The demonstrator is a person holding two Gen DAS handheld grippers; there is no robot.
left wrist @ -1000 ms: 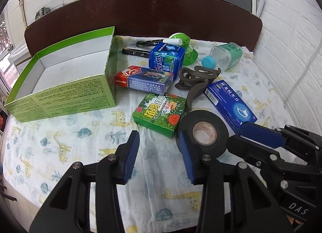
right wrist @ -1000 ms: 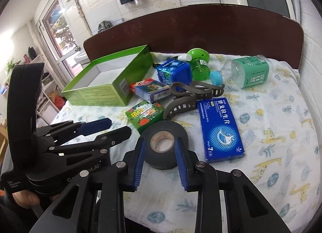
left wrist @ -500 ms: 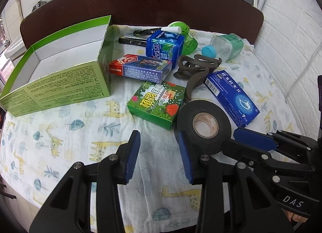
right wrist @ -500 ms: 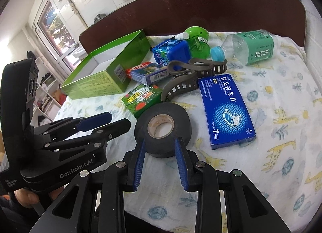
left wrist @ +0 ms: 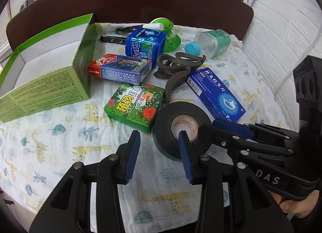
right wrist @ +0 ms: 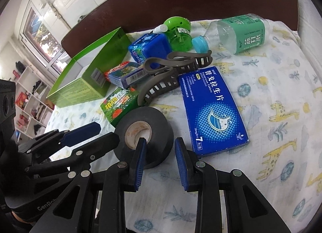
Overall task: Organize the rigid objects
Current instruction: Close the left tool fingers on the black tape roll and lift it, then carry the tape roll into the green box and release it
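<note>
Both grippers have pushed in closer to the black tape roll [right wrist: 143, 139] than they were a second ago, and the right gripper [right wrist: 158, 159] now straddles the roll's near right wall: its left finger stands in front of the cardboard core, its right finger just outside the rim. Its jaws are spread and have not closed on anything. The left gripper [left wrist: 159, 156] is likewise spread wide, holding nothing, and sits just left of the roll, with its right finger overlapping the core in its own view.

The roll lies flat on the giraffe-print cloth [right wrist: 281, 96], just beside a green leafy box [left wrist: 134, 105] and near the blue medicine box [right wrist: 211, 110].

From the left wrist you can see two black pens [left wrist: 112, 39] by the open green carton [left wrist: 46, 84], and the carton's white inside, which the other view mostly hides. From the right wrist the green-labelled bottle [right wrist: 241, 31] shows full length, lying on its side, and the brown hair claw [right wrist: 171, 71] shows its teeth clearly. Both views catch a blue tin [right wrist: 150, 48], a card pack [left wrist: 120, 69] and a green round device [right wrist: 179, 31].

The tape itself is a thick, matte black ring with a pale cardboard core bearing faint reddish print.
</note>
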